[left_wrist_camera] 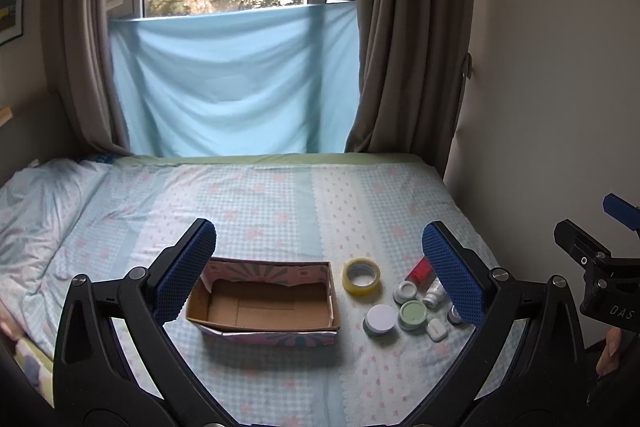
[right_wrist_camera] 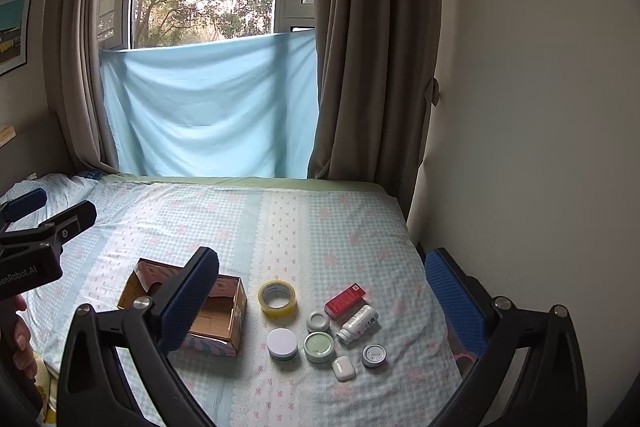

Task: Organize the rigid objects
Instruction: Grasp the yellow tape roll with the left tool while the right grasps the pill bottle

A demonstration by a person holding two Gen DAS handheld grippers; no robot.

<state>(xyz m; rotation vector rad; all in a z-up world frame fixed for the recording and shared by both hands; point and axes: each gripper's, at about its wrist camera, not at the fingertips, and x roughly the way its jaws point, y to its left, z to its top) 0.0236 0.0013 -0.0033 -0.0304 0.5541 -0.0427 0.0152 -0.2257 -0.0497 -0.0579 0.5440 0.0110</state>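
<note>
An open, empty cardboard box (left_wrist_camera: 262, 305) (right_wrist_camera: 216, 319) sits on the bed. To its right lie a yellow tape roll (left_wrist_camera: 361, 276) (right_wrist_camera: 277, 297), a red box (right_wrist_camera: 345, 299) (left_wrist_camera: 420, 271), a small white bottle (right_wrist_camera: 358, 324) on its side, a white-lidded jar (left_wrist_camera: 380, 319) (right_wrist_camera: 282, 343), a green-lidded jar (left_wrist_camera: 413, 314) (right_wrist_camera: 319, 345), a white earbud case (right_wrist_camera: 343, 367) (left_wrist_camera: 437, 330), a small round cap (right_wrist_camera: 318, 321) and a small grey tin (right_wrist_camera: 374, 355). My left gripper (left_wrist_camera: 320, 267) is open above the box. My right gripper (right_wrist_camera: 322, 301) is open above the items. Both are empty.
The bed (right_wrist_camera: 320, 227) has a checked blue sheet and meets a wall (right_wrist_camera: 520, 147) on the right. A pillow (left_wrist_camera: 36, 203) lies at the far left. Curtains and a blue cloth hang at the window behind.
</note>
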